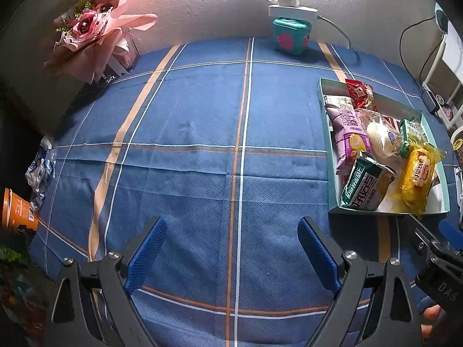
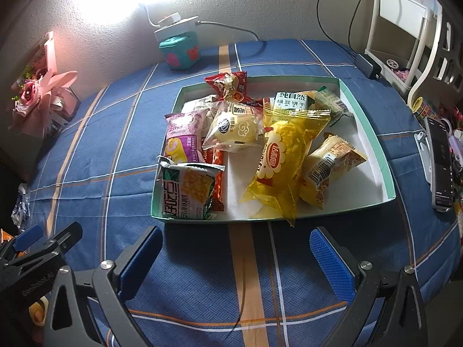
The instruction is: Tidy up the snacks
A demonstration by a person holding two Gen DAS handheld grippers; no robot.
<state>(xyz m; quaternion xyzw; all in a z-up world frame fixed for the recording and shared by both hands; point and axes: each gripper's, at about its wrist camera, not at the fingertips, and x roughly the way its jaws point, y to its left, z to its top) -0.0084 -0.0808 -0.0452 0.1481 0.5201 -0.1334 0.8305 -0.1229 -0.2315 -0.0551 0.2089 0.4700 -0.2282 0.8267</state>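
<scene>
The snacks are all piled in a shallow tray [image 2: 373,133], white inside with a pale green rim, sitting on the bench's blue checked cloth [image 1: 202,115] toward the right side. Nearest the front rim on the left lies a green-and-white packet [image 2: 188,192] with yellow puffed pieces printed on it, its crimped end sticking up over the edge. Beside it a long red wrapper [image 2: 218,173] is half buried. In the middle a big clear yellow bag [image 2: 282,159] with a red-and-white flower-shaped label slants across the tray, its corner hanging over the front rim. Leaning against its right side is a small golden packet [image 2: 330,170], barcode facing up. Behind these sit a purple pack [image 2: 183,136], a clear-wrapped pale round bun [image 2: 235,128], a red pouch [image 2: 230,86] propped on the back rim, and a green-and-white biscuit pack [image 2: 290,100].

The left tool [image 1: 231,248] hangs over bare cloth to the left of the tray, its blue-padded jaws spread wide with nothing between them. The right tool [image 2: 235,256] is poised just in front of the tray, jaws likewise spread and empty.

A teal box [image 1: 291,36] stands by the wall under a white power strip [image 1: 292,8], and a pink bouquet [image 1: 95,33] sits in the far left corner.
</scene>
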